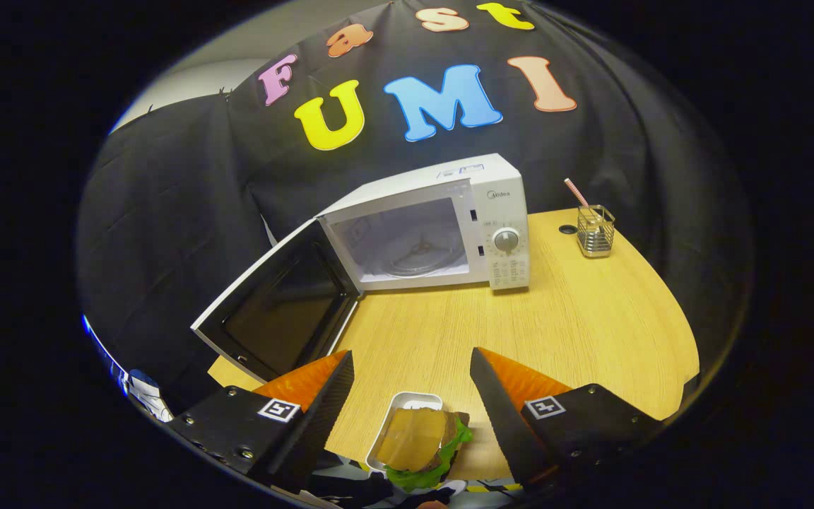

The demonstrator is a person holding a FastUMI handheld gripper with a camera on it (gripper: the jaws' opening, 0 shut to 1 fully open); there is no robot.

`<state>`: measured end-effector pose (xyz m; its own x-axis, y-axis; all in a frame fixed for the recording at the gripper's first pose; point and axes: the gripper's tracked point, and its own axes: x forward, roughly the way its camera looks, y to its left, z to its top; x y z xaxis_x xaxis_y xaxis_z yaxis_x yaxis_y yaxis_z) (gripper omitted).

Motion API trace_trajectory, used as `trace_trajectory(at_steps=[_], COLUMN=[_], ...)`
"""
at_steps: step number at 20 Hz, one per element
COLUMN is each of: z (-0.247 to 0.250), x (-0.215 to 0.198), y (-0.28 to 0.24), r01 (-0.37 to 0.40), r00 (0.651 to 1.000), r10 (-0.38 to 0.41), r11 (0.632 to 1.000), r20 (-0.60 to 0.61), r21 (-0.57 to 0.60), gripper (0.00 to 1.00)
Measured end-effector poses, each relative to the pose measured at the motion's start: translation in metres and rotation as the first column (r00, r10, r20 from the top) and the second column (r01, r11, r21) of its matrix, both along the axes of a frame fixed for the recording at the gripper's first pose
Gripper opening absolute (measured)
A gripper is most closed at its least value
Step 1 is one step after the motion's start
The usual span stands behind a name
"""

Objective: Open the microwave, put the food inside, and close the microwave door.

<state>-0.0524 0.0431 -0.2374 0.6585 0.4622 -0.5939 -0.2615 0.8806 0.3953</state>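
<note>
The gripper [410, 378], at the bottom centre of the frame, has its 2 fingers spread wide and presses on nothing. In the gap between them, low in the frame, a small white tray [387, 425] rests near the front edge of the wooden table [591, 325] and carries a sandwich [425, 444] with green lettuce at its lower rim. At the frame's centre stands the white microwave [502, 212]; its door [276, 307] hangs fully open toward the left, exposing the cavity and glass turntable [417, 260]. At centre right, a wire holder [595, 230] holds 1 striped straw [576, 192].
</note>
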Motion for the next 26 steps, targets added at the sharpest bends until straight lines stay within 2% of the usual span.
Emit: trace_trajectory(at_steps=[10, 19, 21, 22, 24, 25, 26], z=[-0.049, -0.084, -0.088, -0.091, -0.091, -0.090, -0.090], x=[-0.026, -0.058, -0.063, -0.062, -0.062, -0.062, -0.063], y=[-0.008, 0.003, 0.003, 0.002, 0.003, 0.003, 0.004], r01=[-0.006, -0.109, -0.116, -0.113, -0.099, -0.089, -0.086], r00=[0.987, 0.954, 0.947, 0.945, 0.939, 0.935, 0.928], r10=[0.009, 0.093, 0.093, 0.087, 0.074, 0.066, 0.064], r11=[1.000, 0.993, 0.991, 0.991, 0.993, 0.995, 0.995], r20=[-0.159, -0.286, -0.308, -0.316, -0.337, -0.349, -0.368], r21=[0.017, -0.043, -0.059, -0.064, -0.059, -0.050, -0.043], gripper=[1.00, 1.00, 0.87, 0.70, 0.61, 0.61, 0.52])
